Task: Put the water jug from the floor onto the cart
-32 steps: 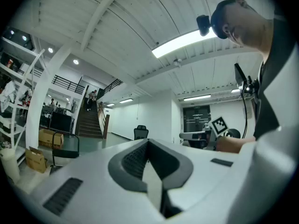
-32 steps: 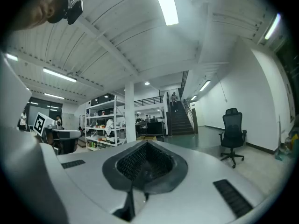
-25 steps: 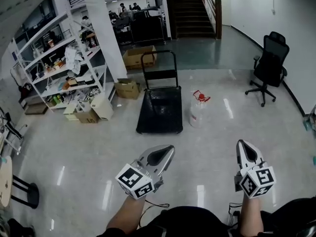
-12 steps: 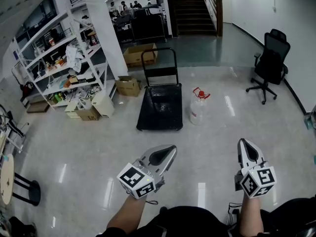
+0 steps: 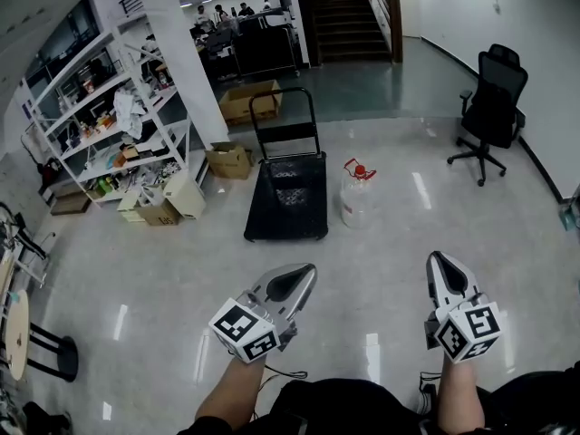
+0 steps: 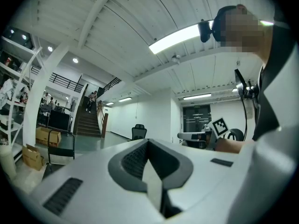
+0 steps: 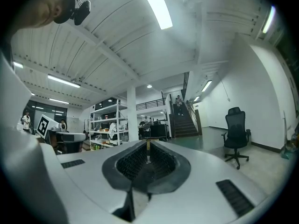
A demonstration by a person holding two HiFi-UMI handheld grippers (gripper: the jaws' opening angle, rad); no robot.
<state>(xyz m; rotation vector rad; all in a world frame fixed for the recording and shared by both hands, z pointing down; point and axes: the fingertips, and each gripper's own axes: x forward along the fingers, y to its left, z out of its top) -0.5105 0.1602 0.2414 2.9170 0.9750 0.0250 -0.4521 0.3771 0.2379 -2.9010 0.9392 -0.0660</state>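
Along the left wall, white shelves (image 5: 95, 107) stand crowded with odds and ends, and cardboard boxes (image 5: 229, 160) sit on the floor (image 5: 136, 270) at their foot. Right of the boxes is the cart (image 5: 288, 208), a flat black deck that looks bare, with its push handle upright at the far end. The water jug (image 5: 355, 198) stands on the floor just beside the cart's right edge, about level with the middle of the deck. It is a clear bottle with a red cap and a red carrying loop on top, so its long axis is upright. Well apart to the right is a black office chair (image 5: 494, 107). Close to the person, the left gripper (image 5: 309, 271) has its jaws pressed together on nothing, and the right gripper (image 5: 439, 260) is likewise closed and empty. Both point level across the floor. The jug lies ahead of them, well apart from both and between their two lines, with neither clearly nearer. The jaws would probably have to part before gripping the neck or loop, and the lift from there is a short one leftward onto the deck.
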